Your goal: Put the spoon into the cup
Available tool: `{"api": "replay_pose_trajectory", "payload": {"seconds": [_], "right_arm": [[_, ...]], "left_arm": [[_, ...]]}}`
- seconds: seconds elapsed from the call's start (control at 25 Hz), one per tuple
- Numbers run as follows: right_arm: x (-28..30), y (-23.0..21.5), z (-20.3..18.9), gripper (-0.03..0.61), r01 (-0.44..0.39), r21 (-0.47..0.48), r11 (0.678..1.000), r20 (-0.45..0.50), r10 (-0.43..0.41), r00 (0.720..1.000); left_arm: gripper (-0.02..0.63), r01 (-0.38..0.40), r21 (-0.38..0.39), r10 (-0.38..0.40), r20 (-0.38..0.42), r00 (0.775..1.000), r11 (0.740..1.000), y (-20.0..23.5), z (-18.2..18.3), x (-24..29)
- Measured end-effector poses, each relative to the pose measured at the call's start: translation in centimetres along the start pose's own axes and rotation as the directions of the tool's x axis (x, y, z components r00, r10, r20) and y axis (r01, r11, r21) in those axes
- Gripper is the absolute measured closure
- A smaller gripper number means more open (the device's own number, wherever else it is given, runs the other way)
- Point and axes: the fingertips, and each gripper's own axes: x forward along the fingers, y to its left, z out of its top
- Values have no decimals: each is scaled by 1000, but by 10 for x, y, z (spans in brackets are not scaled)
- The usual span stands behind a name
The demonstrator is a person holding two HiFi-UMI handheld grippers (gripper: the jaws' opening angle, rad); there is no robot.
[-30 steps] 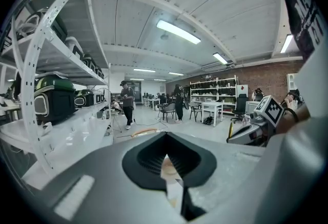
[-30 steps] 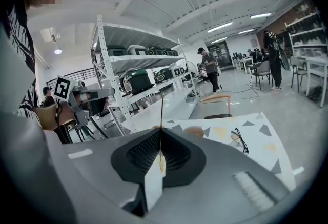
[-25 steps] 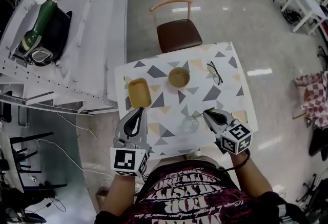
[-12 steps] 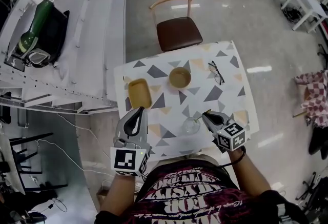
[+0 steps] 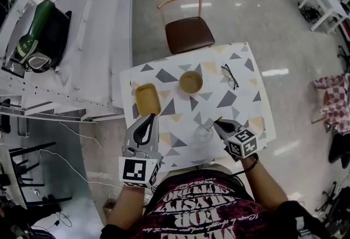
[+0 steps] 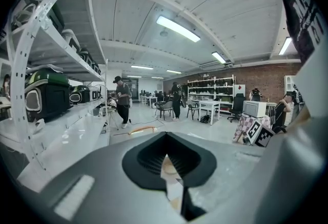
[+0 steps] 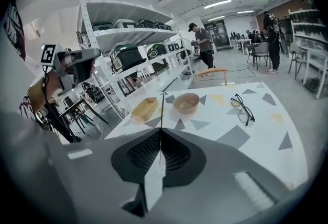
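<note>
Left gripper (image 5: 151, 118): jaws together, empty, idle.
Right gripper (image 5: 218, 122): jaws clamped on the thin spoon (image 7: 162, 113), held just beside the clear cup (image 5: 203, 133) on the table (image 5: 240, 95).
Step, judged: insertion. Next move calls for lowering the tip inside the rim, then release.

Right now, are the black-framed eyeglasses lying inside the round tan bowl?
No, the black-framed eyeglasses lie flat on the patterned tabletop, apart from the round tan bowl.

On my triangle-patterned desk (image 5: 240, 102), the clear glass cup (image 5: 203, 133) sits at 6 o'clock, round wooden bowl (image 5: 191, 82) at 12, rectangular wooden tray (image 5: 147, 99) at 10, black-framed glasses (image 5: 229, 77) at 2.
</note>
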Motion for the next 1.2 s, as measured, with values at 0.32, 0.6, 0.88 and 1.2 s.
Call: {"api": "replay_pose_trajectory", "payload": {"seconds": [0.32, 0.6, 0.88, 1.2], "right_arm": [[10, 10, -25, 543, -5, -42, 999, -74, 2, 997], [13, 22, -46, 543, -28, -74, 997, -136, 18, 991], [12, 25, -58, 543, -31, -117, 993, -177, 10, 984], [-2, 16, -59, 452, 11, -133, 991, -144, -31, 989]], "left_arm": [[614, -2, -4, 2, -3, 1000, 1000, -4, -6, -5], [614, -2, -7, 2, 6, 1000, 1000, -14, -7, -11], [614, -25, -3, 25, 21, 999, 1000, -23, -3, -26], [614, -54, -2, 54, 38, 998, 999, -41, 0, -47]]}}
